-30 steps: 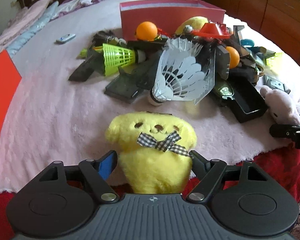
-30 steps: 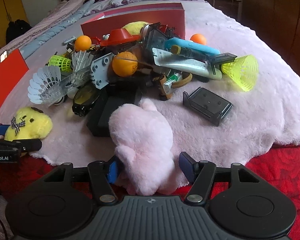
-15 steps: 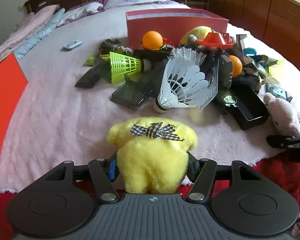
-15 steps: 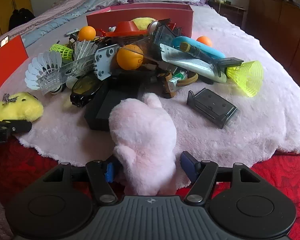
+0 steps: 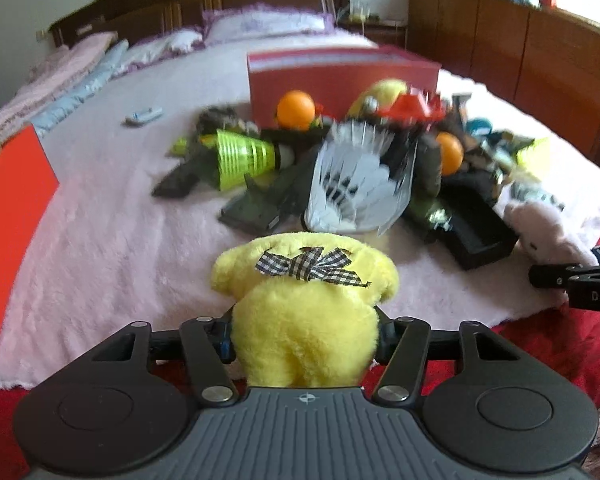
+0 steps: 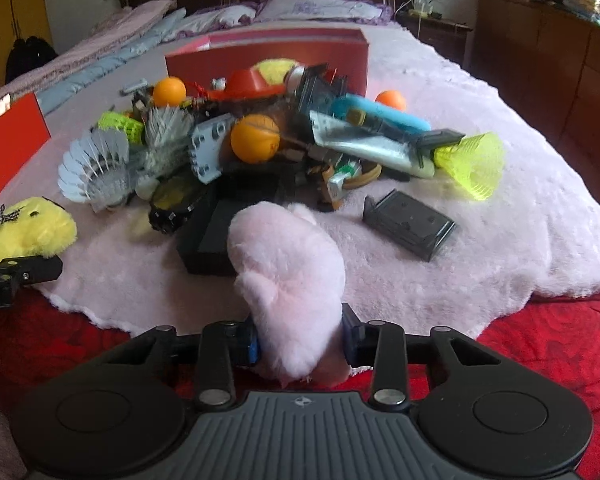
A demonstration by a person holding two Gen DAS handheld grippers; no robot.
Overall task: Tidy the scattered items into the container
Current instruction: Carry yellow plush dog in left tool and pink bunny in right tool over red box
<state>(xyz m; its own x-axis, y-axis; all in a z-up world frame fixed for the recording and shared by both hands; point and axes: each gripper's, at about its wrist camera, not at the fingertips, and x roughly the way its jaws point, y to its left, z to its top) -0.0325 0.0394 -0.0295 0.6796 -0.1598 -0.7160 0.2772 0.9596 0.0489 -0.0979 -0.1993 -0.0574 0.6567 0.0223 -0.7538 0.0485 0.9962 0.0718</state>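
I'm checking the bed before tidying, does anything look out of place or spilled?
Yes. A jumble of shuttlecocks, orange balls, black plastic cases and tubes lies heaped on the pink fluffy blanket, outside the red cardboard box behind it. Nothing looks visibly broken, though the left wrist view is blurred.

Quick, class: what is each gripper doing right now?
Left gripper: closing, pads pressing the yellow plush toy.
Right gripper: closing, pads squeezing the pink plush toy.

Yellow plush toy [image 5: 306,320]: checked bow on top, upright, near edge of pink fluffy blanket [image 5: 100,248]. Pink plush toy [image 6: 288,276]: at same blanket's near edge. Red box [image 6: 268,54]: open, far side of blanket, behind piled clutter.
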